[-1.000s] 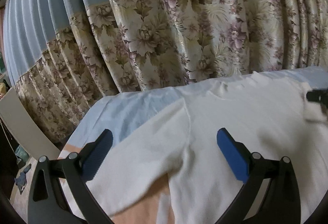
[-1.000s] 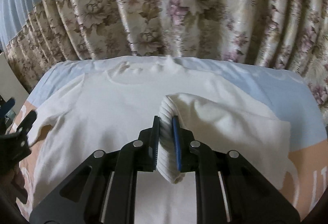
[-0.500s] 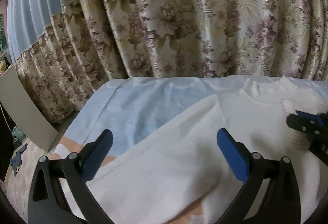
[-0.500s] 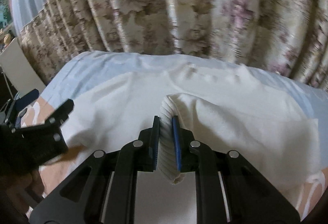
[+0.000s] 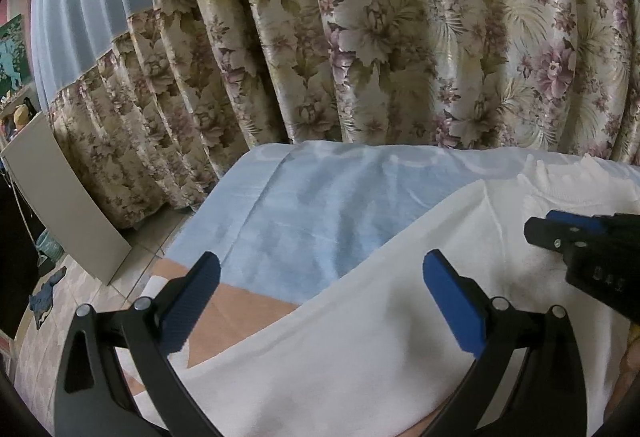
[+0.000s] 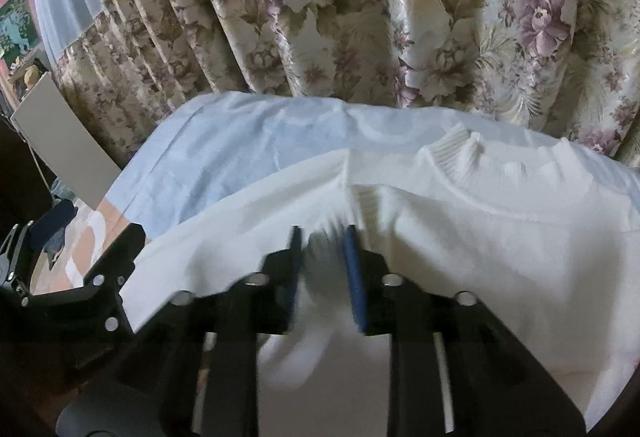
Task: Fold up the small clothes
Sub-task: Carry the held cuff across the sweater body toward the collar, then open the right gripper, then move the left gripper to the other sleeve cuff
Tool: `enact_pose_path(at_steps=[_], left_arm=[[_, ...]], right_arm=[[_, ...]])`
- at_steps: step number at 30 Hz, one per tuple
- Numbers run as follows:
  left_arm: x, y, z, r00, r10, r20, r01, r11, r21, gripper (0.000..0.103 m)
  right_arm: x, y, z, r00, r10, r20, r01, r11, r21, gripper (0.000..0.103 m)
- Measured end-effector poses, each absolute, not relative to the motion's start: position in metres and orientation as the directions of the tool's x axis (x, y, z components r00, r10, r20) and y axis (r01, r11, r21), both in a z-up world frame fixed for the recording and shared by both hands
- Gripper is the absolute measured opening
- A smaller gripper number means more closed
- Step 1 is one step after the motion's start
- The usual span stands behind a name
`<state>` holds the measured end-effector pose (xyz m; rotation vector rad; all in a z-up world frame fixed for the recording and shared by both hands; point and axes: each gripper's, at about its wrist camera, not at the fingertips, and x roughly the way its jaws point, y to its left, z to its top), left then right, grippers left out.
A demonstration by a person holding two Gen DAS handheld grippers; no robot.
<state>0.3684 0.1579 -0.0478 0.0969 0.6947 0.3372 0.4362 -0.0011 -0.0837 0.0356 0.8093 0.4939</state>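
A white knit sweater (image 6: 500,237) lies flat on a bed, its ribbed collar (image 6: 472,149) toward the curtain. Its right sleeve is folded across the chest. My right gripper (image 6: 324,237) has its jaws slightly apart, and the ribbed cuff (image 6: 368,201) lies just beyond the tips, blurred. My left gripper (image 5: 320,277) is open and empty, hovering over the sweater's left sleeve (image 5: 340,337). The right gripper shows in the left wrist view (image 5: 560,233) at the right edge.
The bed has a light blue sheet (image 5: 320,197) with a peach patch (image 5: 240,309). A floral curtain (image 5: 360,57) hangs close behind the bed. A white board (image 5: 60,197) leans at the left, over a tiled floor.
My right gripper carried the cuff leftward across the sweater and has loosened its jaws; the cuff has slipped out ahead of them. My left gripper shifted left and stayed open.
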Motion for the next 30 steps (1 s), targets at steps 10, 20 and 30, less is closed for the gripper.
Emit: enact_pose_path(at_steps=[10,20,30], left_arm=[[0.364,0.153,-0.044,0.720,0.326,-0.612,-0.268,0.945,0.188,0.101],[0.332,0.130,-0.047,0.741,0.240,-0.627,-0.213,0.970,0.119,0.101],[0.269,0.107,-0.061,0.751,0.035,-0.659,-0.034,0.999,0.014,0.101]], right_arm=[[0.423,-0.068,-0.063,0.670,0.377,-0.640,-0.341,0.921,0.186,0.043],[0.351,-0.133,-0.071,0.789,0.131,-0.600,-0.169,0.986,-0.007,0.061],[0.267,-0.169,-0.071,0.810,0.054,-0.584,-0.048,0.999,0.026,0.093]])
